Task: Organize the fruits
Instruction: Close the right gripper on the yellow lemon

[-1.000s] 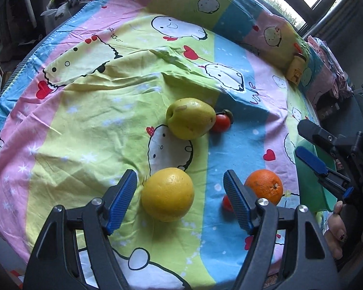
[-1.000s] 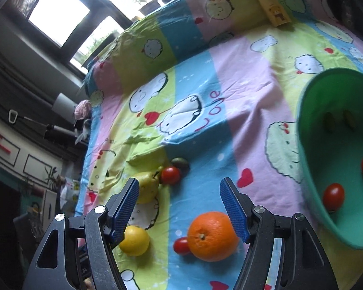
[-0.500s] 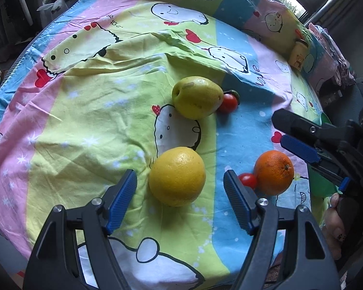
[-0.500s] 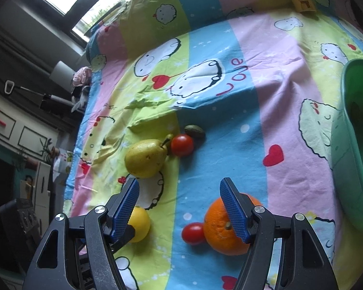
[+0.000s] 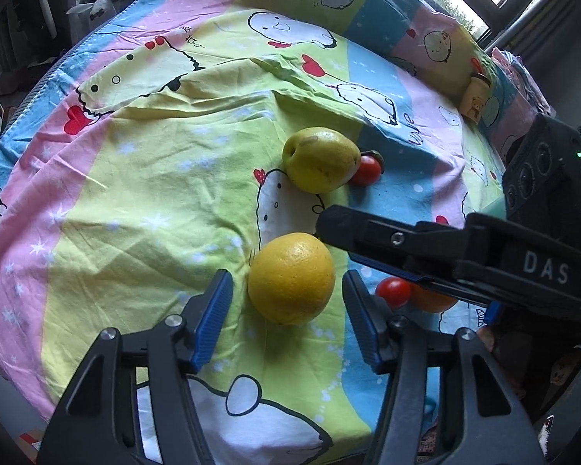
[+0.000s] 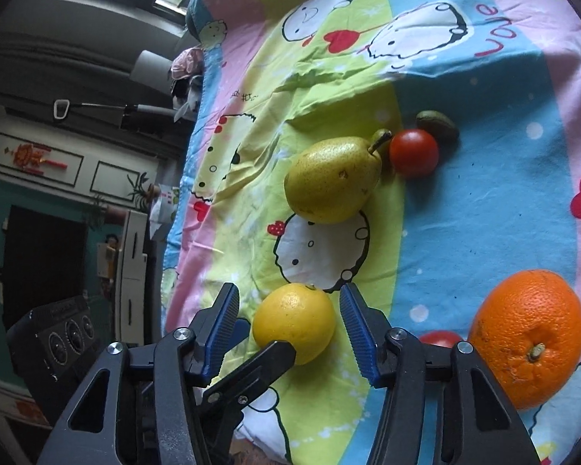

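Our left gripper (image 5: 286, 304) has just been closing around the lemon (image 5: 291, 278) on the bed (image 5: 135, 193), pads not touching it. From the right wrist, our right gripper (image 6: 288, 325), also just closing, frames that lemon (image 6: 293, 321) without contact; pear (image 6: 331, 178) beyond, orange (image 6: 526, 337) right.

We are seeing daylight coming in through the window (image 5: 480, 7), blown out to near white. It is falling softly on the bedsheet (image 5: 155, 178), and the yellow citrus fruit (image 5: 291, 278) is casting a faint shadow. Both fisheye views are bending and darkening at the corners. The room beyond the bed is staying dim, perhaps slightly blurred.
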Demonstrator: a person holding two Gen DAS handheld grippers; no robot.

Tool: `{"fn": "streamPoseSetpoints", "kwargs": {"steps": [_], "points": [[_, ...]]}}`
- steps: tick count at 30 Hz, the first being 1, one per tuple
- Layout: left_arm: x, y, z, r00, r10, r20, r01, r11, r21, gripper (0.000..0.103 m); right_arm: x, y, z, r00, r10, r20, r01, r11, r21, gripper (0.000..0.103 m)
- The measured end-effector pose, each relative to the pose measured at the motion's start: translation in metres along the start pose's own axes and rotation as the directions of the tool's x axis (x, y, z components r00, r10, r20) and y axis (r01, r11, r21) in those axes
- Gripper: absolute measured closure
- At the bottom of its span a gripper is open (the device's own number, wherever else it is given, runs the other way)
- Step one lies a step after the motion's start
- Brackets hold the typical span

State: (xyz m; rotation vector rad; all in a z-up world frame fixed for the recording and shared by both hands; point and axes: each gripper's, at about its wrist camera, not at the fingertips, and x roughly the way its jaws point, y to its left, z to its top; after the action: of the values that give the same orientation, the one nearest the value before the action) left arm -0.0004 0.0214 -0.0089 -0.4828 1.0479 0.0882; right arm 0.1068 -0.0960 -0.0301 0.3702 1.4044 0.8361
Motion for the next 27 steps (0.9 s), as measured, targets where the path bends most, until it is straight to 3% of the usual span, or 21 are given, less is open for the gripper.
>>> {"fn": "streamPoseSetpoints", "kwargs": {"steps": [3, 9, 16, 24, 27], "points": [[0.001, -0.002, 0.000, 1.000, -0.030, -0.007, 0.030, 1.000, 0.005, 0.051, 0.007, -0.003, 0.000, 1.000, 0.006, -0.025, -0.005, 1.000, 0.017, 0.046], [0.005, -0.005, 0.000, 1.000, -0.006, -0.010, 0.006, 1.000, 0.016, 0.051, 0.017, -0.002, -0.001, 0.997, 0.030, -0.065, -0.029, 0.999, 0.013, 0.046], [0.006, -0.005, 0.000, 1.000, -0.005, -0.005, 0.005, 1.000, 0.026, 0.051, 0.025, 0.009, -0.004, 0.996, -0.065, -0.059, 0.062, 0.996, -0.062, 0.046], [0.008, -0.008, 0.000, 1.000, 0.005, 0.004, -0.005, 0.999, 0.042, 0.052, 0.026, 0.010, -0.003, 0.995, -0.087, -0.038, 0.083, 0.992, -0.099, 0.048], [0.010, -0.010, 0.001, 0.999, -0.032, 0.000, 0.032, 0.998, 0.048, 0.052, 0.022, 0.009, -0.004, 0.994, -0.109, -0.022, 0.106, 0.990, -0.092, 0.048]]}}
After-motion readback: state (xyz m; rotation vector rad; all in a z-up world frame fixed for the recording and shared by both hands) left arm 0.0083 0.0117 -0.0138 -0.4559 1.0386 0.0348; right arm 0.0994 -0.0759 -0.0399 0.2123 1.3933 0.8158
